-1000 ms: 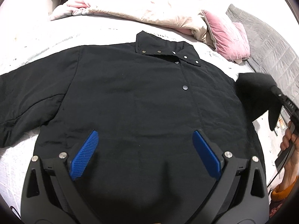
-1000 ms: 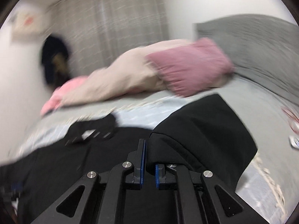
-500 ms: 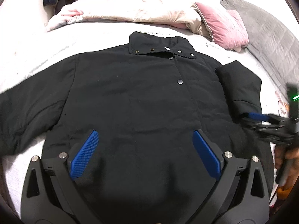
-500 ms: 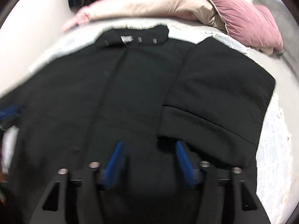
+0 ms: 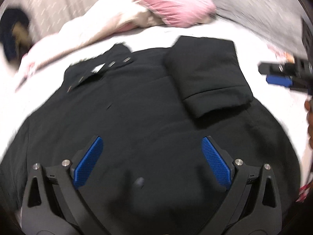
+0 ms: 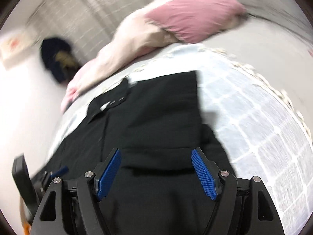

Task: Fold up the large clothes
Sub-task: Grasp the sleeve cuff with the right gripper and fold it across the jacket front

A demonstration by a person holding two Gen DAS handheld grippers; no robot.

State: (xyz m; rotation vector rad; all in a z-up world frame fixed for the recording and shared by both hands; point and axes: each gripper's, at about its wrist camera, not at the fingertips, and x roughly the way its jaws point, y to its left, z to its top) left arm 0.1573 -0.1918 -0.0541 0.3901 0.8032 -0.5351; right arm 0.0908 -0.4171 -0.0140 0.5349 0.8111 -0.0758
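Covering most of both views, bed (image 5: 260, 101) with a white checked sheet (image 6: 254, 121), pale and blurred from motion. Landmark: black jacket (image 5: 137, 113) spread flat front-up on the bed, collar (image 5: 101, 66) toward the headboard end, snaps along collar and front. Behind the jacket's collar, a heaped cream-pink duvet (image 5: 93, 25), and a pink pillow (image 5: 176, 7) on it, off to the jacket's right shoulder side. Grey quilted headboard or cover (image 5: 260, 5) beyond the pillow; cannot tell which. Curtain (image 6: 93, 9) along the far wall, dark clothing (image 6: 56, 58) hanging at its left, something pale on the wall (image 6: 13, 47) left of that, too blurred to identify.

Jacket's right sleeve (image 5: 211, 74) lies folded in across the chest, cuff end pointing toward the hem. Left sleeve side runs out of frame.

Left tool (image 5: 152, 162) hovers low over the jacket's hem area, pointing toward the collar, blue pads wide apart, nothing between them. Right tool (image 6: 156, 174) over the folded sleeve's lower end, angled toward the collar, pads also spread wide, gripping nothing; from the left camera it sits off the jacket's right edge (image 5: 281, 76), with a bit of hand (image 5: 310, 117) below it.
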